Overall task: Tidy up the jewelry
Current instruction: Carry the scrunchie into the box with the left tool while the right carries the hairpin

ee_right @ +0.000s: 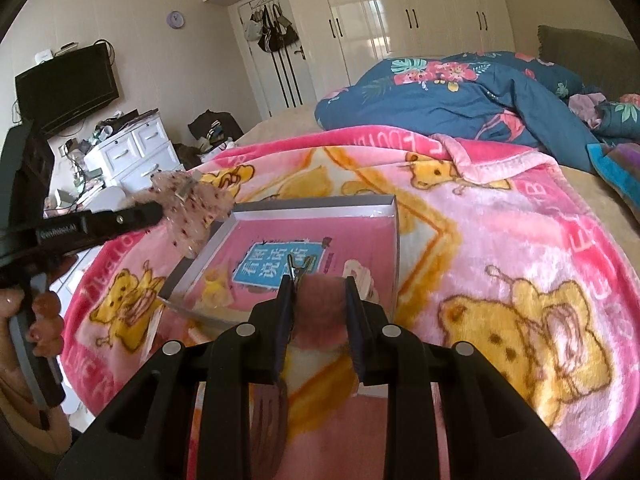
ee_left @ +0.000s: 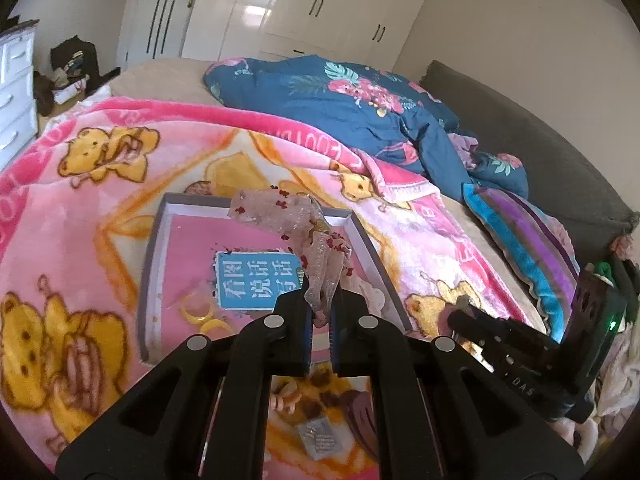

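Two grips: both of my grippers are clamped on hair pieces above the bed.
Left gripper (ee_left: 322,308): my jaws are pressed together on the tail of a sheer bow (ee_left: 304,232).
Sheer bow, look: translucent, glittery pale pink ribbon, dotted with small dark red specks, folded in loops with a bit of gold at the knot.
Sheer bow, place: held up in the air over the near right part of the box, not touching it.
Right gripper (ee_right: 320,304): my jaws are closed on a pink fuzzy clip (ee_right: 320,308), held just short of the box.
Fuzzy clip, look: soft dusty-pink pad, blurred, with a silver toothed metal clip poking out by my left finger.
Box (ee_left: 150,264): shallow, grey-rimmed, lying on the pink bear blanket (ee_left: 80,208); pink floor with a blue label.
Inside the box: a yellow ring (ee_left: 196,306) near the front left corner.
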Motion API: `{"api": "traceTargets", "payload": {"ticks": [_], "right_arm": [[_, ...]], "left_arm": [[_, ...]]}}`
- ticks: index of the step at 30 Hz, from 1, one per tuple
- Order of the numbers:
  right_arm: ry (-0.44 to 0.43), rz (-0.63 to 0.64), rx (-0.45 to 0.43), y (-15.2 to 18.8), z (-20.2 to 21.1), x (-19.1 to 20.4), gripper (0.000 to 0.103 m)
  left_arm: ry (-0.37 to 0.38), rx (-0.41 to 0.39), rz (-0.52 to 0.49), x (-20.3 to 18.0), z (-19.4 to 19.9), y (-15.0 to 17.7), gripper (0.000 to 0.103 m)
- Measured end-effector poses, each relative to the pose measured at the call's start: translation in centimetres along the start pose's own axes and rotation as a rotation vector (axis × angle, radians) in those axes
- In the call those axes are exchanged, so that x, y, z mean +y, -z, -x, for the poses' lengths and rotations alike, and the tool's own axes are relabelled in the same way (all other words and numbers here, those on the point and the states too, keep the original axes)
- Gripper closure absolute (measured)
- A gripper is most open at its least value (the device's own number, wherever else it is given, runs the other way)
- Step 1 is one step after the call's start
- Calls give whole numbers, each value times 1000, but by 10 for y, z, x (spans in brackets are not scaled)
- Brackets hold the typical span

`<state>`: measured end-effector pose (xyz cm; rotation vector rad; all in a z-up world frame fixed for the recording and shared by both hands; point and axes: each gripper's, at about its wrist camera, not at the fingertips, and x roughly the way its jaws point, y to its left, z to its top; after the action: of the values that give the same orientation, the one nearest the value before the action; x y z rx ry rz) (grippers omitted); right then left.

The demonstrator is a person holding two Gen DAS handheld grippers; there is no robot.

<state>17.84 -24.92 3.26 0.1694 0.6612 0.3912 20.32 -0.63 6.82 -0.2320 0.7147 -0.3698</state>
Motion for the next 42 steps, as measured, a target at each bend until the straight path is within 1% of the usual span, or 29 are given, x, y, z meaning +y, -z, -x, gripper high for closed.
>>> {"api": "traceTargets", "payload": {"ticks": [4, 8, 11, 20, 22, 25, 28, 31, 34, 35, 36, 38, 42], "right_arm": [[8, -3, 3, -5, -10, -2, 79], [17, -6, 15, -9, -24, -4, 79], [21, -8, 27, -10, -34, -4, 79], [28, -19, 69, -7, -64, -3, 79], [32, -16, 80, -6, -70, -3, 79], [35, -17, 90, -5, -77, -3, 79], [38, -15, 101, -4, -83, -2, 79], [44, -2, 107, -4, -87, 1, 79], [40, 1, 114, -4, -91, 3, 79], [40, 3, 117, -4, -93, 4, 79], [38, 5, 120, -3, -95, 5, 79], [35, 11, 131, -3, -100, 7, 79], [31, 25, 161, 1, -112, 15, 79]], "left_arm": [[36, 26, 30, 9, -16, 1, 102], [53, 43, 51, 17, -29, 3, 102], [89, 64, 82, 25, -39, 6, 102], [127, 97, 84, 27, -62, 16, 102], [146, 108, 86, 27, -67, 17, 102], [141, 128, 85, 28, -76, 21, 102], [130, 151, 104, 34, -85, 25, 102], [124, 183, 123, 40, -92, 28, 98], [74, 213, 133, 47, -96, 30, 85], [58, 226, 142, 50, -96, 30, 77], [47, 235, 149, 52, -95, 29, 71], [42, 241, 151, 56, -90, 27, 69], [14, 249, 166, 62, -78, 24, 55]]}}
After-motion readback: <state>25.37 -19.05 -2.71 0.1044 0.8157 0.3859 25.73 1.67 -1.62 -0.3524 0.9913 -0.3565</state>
